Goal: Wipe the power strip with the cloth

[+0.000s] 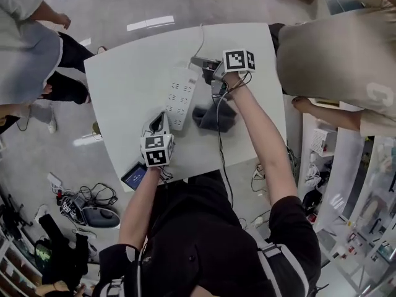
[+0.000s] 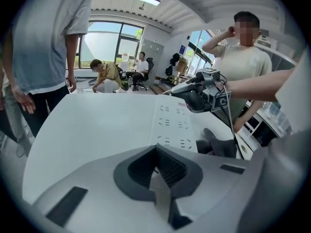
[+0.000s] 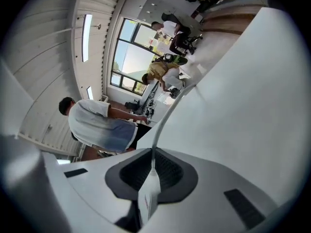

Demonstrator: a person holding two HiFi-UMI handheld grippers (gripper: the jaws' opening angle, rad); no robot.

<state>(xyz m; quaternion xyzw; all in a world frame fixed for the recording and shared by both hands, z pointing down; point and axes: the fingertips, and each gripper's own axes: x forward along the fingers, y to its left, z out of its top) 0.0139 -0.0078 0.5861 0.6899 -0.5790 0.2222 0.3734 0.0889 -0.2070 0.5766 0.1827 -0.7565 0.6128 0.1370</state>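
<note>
A white power strip [image 1: 178,99] [image 2: 176,125] lies lengthwise in the middle of the white table [image 1: 124,85]. A dark grey cloth [image 1: 213,117] [image 2: 221,144] sits crumpled against its right side. My right gripper [image 1: 204,64] [image 3: 151,171] is at the strip's far end, shut on its white cable [image 3: 165,120] where the cable leaves the strip. My left gripper [image 1: 162,119] [image 2: 157,171] rests by the strip's near left corner, its pads together and nothing clearly held. The left gripper view shows the right gripper [image 2: 192,98] over the far end.
A person [image 1: 25,42] stands at the table's left side and another [image 1: 340,48] at its right. A small dark device [image 1: 134,176] lies at the table's near edge. Cables and gear [image 1: 86,203] clutter the floor at the lower left.
</note>
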